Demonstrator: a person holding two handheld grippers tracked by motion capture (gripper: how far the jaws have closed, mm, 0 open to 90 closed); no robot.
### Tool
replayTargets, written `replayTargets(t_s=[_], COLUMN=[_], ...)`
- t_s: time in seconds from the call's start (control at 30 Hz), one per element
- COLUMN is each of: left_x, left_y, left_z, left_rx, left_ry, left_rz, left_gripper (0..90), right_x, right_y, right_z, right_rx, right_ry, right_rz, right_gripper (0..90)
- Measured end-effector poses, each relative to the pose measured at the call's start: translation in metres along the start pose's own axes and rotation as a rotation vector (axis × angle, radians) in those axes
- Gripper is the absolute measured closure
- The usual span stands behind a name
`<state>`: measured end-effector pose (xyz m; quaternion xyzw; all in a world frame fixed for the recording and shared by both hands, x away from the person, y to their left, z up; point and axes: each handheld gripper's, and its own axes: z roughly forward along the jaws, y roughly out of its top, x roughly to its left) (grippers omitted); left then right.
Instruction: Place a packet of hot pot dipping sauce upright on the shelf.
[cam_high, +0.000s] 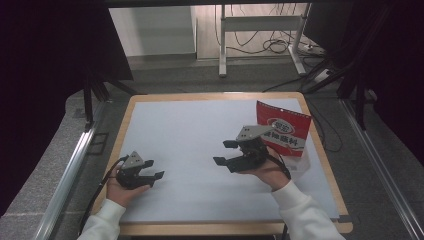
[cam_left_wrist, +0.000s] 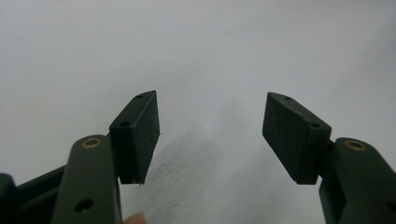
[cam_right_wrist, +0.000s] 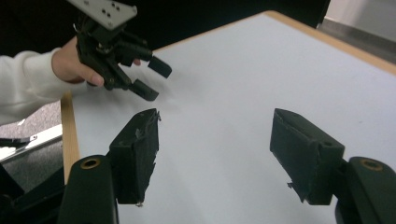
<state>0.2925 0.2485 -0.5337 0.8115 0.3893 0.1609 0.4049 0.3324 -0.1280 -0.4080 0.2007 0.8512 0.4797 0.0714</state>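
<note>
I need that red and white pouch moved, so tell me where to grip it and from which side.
Grip the red and white pouch by its free top edge, probably coming from above with the right gripper, which is nearest and open. It stands upright near the table's far right corner, thin and flat, so jaws should straddle its faces.

Table (cam_high: 215, 96): wood rim, pale mat (cam_high: 190, 135) covering top. Grey carpet (cam_high: 200, 80) all round. At 12 o'clock beyond table: metal stand (cam_high: 222, 45), white panel (cam_high: 150, 30) left of it. Toward 1 o'clock: loose cables (cam_high: 272, 45) on floor, power strip (cam_high: 312, 48) beside them. Black curtains at 9 (cam_high: 45, 50) and 3 o'clock (cam_high: 395, 60). Metal rail along floor at 8 (cam_high: 70, 175), another at 4 o'clock (cam_high: 385, 170).
</note>
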Motion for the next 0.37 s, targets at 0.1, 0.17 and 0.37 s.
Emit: replayTargets(t_s=[0.1, 0.17, 0.37], left_x=[-0.001, -0.001, 0.001], left_y=[0.0, 0.0, 0.0], left_z=[-0.001, -0.001, 0.0], left_rx=[-0.003, -0.003, 0.002], left_ry=[0.0, 0.0, -0.001], left_rz=[0.001, 0.001, 0.012], left_gripper=[35.8, 35.8, 34.9], right_x=[0.001, 0.001, 0.003], right_y=[-0.003, -0.003, -0.016], right_z=[0.006, 0.006, 0.016], right_rx=[0.013, 0.012, 0.034], right_ry=[-0.008, -0.009, -0.056], right_rz=[0.005, 0.005, 0.03], right_gripper=[32.0, 31.8, 27.1])
